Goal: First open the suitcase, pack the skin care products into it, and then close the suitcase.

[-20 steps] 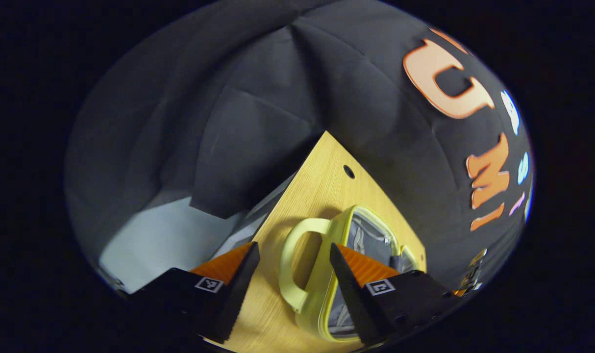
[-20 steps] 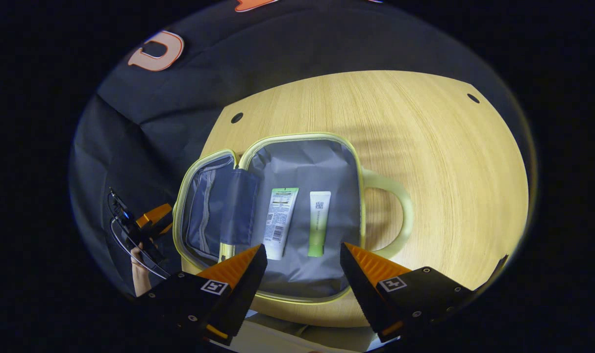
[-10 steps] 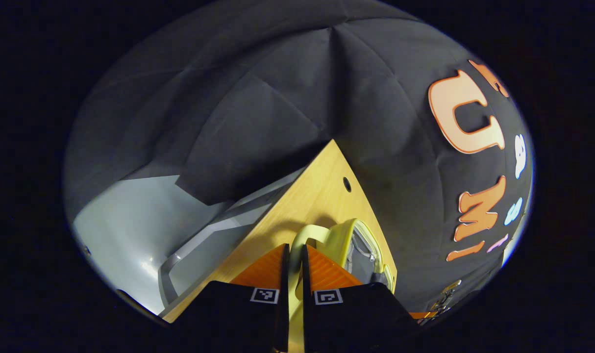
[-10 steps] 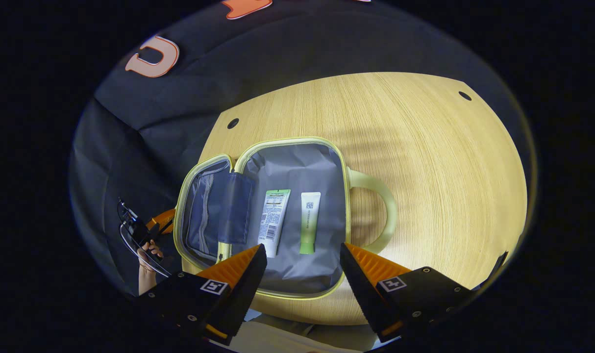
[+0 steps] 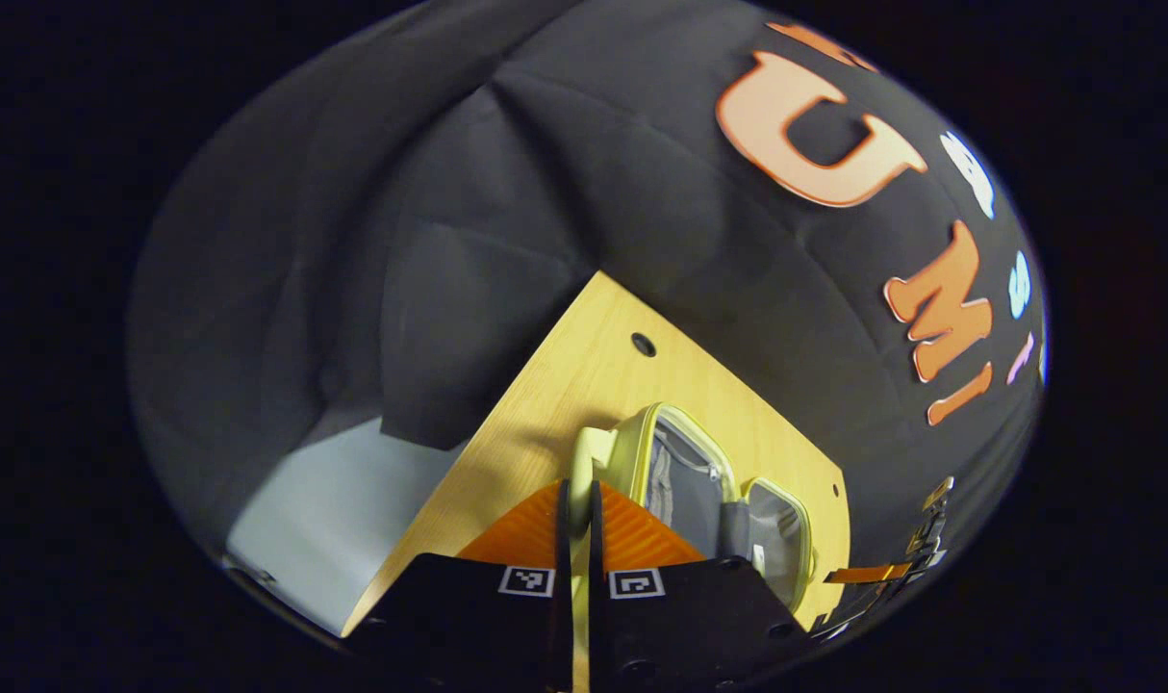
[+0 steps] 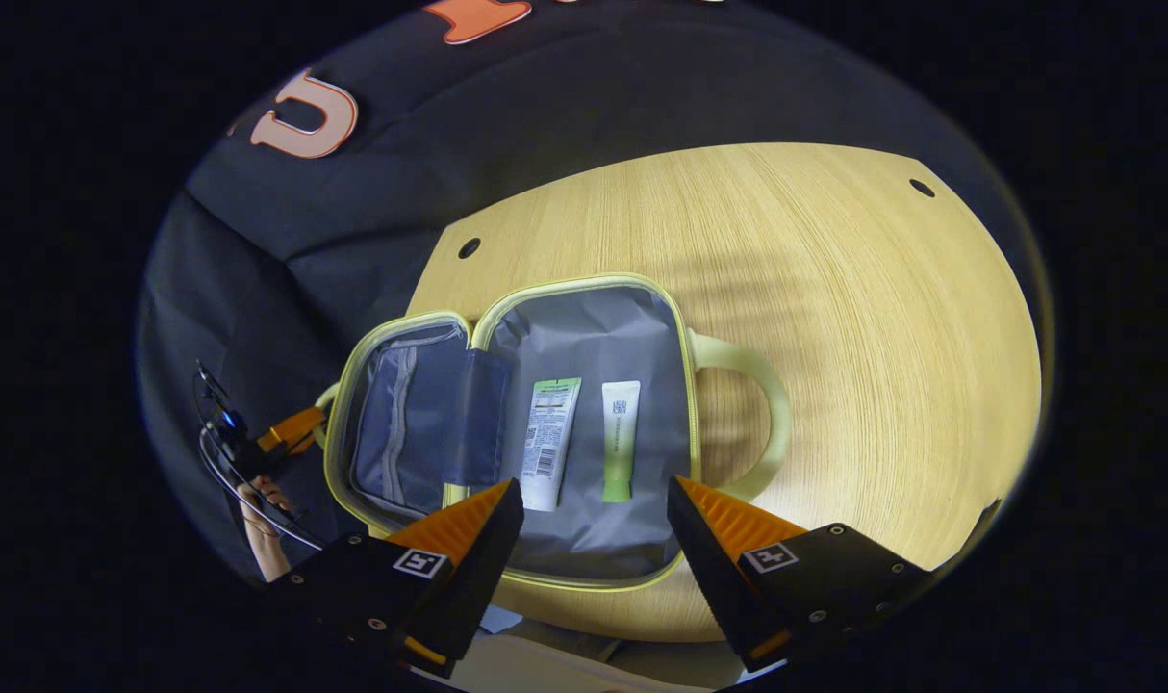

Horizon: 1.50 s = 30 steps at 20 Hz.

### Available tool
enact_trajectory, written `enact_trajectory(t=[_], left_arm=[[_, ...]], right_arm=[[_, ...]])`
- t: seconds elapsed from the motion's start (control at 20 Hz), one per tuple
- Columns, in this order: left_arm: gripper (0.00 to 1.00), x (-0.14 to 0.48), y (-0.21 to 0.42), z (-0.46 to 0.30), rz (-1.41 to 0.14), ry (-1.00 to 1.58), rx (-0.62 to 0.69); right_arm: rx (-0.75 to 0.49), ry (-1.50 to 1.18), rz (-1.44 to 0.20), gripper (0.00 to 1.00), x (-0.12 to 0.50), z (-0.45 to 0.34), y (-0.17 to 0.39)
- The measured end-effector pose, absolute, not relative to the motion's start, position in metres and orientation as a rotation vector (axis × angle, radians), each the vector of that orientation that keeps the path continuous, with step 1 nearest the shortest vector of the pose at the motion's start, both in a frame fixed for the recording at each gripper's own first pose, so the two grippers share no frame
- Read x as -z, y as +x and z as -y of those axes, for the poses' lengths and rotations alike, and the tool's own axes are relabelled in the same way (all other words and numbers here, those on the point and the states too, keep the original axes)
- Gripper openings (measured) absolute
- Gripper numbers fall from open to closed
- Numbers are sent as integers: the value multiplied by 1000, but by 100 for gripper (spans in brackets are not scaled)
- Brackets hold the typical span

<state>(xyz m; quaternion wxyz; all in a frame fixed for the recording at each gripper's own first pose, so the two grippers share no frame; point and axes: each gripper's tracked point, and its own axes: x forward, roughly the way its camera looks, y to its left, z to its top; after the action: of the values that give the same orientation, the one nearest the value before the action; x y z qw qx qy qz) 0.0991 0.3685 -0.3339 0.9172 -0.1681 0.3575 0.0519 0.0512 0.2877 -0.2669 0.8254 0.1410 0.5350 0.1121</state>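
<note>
The pale yellow suitcase (image 6: 594,318) lies open on the wooden table (image 6: 863,318), grey lining up. A white tube (image 6: 548,443) and a green tube (image 6: 620,438) rest side by side in its right half. The left half, the lid (image 6: 401,423), has a zip pocket. My right gripper (image 6: 594,505) hovers open over the near rim, holding nothing. My left gripper (image 5: 576,505) is shut on the lid's yellow handle (image 5: 580,457), with the lid (image 5: 685,472) just beyond the fingers. In the right gripper view the left gripper (image 6: 286,431) and a hand (image 6: 262,500) sit at the lid's left edge.
The suitcase's other handle (image 6: 762,414) sticks out to the right over bare table. Small holes (image 6: 469,248) mark the tabletop's corners. The table's left edge (image 5: 478,462) drops to a pale floor (image 5: 324,520). Black cloth hangs behind the table.
My left gripper went from open around the lid's handle to shut on it, and it has since shifted with the handle. The right gripper has barely moved.
</note>
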Motion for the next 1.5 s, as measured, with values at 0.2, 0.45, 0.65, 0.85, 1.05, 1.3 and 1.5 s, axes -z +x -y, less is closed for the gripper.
enact_trajectory(t=[0.2, 0.45, 0.65, 0.85, 1.05, 1.3, 1.5], left_arm=[[6, 251, 106, -301, -688, -156, -53], [6, 208, 118, -179, -659, 128, 9], [6, 214, 123, -87, -671, 239, 59], [6, 239, 120, -13, -683, 319, 84], [6, 275, 119, 30, -709, 426, 73], [6, 337, 116, 94, -777, 414, 180], [7, 399, 108, 126, -861, 372, 240]], right_arm=[[-272, 285, -1075, 96, 254, -266, 61], [-325, 224, -963, 96, 226, -213, 67], [-343, 231, -896, 96, 206, -163, 63], [-338, 232, -862, 96, 194, -108, 49], [-302, 243, -842, 95, 193, -59, 37], [-255, 268, -847, 95, 199, -16, 20], [-232, 275, -848, 95, 202, 6, 11]])
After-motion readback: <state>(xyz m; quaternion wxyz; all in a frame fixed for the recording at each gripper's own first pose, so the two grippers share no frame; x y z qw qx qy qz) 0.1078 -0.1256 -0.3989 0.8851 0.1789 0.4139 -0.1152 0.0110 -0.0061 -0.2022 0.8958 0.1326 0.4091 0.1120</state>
